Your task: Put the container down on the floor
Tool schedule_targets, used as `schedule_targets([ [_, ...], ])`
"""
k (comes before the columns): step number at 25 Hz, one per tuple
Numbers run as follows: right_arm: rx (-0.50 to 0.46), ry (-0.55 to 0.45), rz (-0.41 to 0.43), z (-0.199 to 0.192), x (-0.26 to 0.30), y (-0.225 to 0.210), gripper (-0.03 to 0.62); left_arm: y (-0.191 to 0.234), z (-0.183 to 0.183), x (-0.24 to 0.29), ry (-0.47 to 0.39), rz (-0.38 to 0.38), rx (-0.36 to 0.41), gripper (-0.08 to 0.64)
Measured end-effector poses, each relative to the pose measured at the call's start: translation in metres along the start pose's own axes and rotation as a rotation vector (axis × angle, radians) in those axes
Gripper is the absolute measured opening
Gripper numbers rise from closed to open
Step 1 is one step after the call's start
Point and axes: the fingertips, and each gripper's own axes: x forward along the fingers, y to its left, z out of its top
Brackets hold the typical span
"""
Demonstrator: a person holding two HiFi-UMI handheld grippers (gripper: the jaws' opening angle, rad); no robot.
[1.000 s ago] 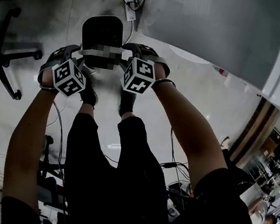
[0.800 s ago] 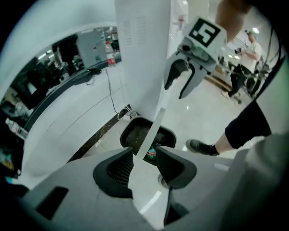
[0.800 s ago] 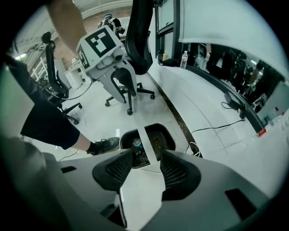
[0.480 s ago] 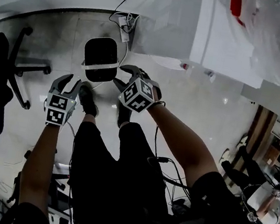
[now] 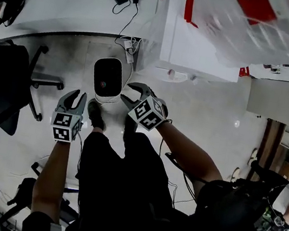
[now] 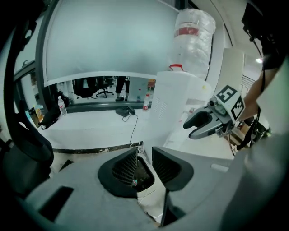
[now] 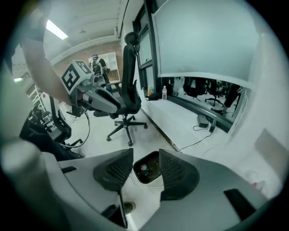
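Observation:
The container (image 5: 108,78), a white bin with a dark inside and some scraps in it, stands upright on the floor in front of the person's shoes. Both grippers hang well above it, apart from it. In the head view my left gripper (image 5: 75,97) is at the bin's lower left and my right gripper (image 5: 128,94) at its lower right. The left jaws have just been closing, with nothing between them. Through each gripper's gap I see the container (image 6: 143,177) (image 7: 146,168) far below. Both the left gripper (image 6: 144,158) and the right gripper (image 7: 146,158) are open and hold nothing.
A black office chair (image 5: 6,89) stands on the left. A white cabinet (image 5: 196,38) with plastic-wrapped goods on top is at the right, just behind the bin. A power strip with cables (image 5: 129,44) lies by the wall. The person's shoes (image 5: 95,115) are beside the bin.
Both grippers have let go of the container's sides and risen away from it. The container stays on the floor. The left gripper has rolled and its jaws stand narrower.

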Motion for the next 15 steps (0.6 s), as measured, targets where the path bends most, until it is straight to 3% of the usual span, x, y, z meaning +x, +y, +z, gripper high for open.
schedule_targets([
  [8, -0.011, -0.172, -0.034, 0.060, -0.087, 0.007, 0.163, -0.043, 0.067, -0.073, -0.160, 0.020, -0.047, 0.060],
  [11, -0.001, -0.247, -0.038, 0.086, -0.120, 0.015, 0.131, -0.060, 0.087, -0.101, -0.225, 0.015, -0.029, 0.035],
  [15, 0.000, -0.343, -0.030, 0.117, -0.165, 0.031, 0.073, -0.081, 0.109, -0.141, -0.291, 0.016, -0.076, 0.017],
])
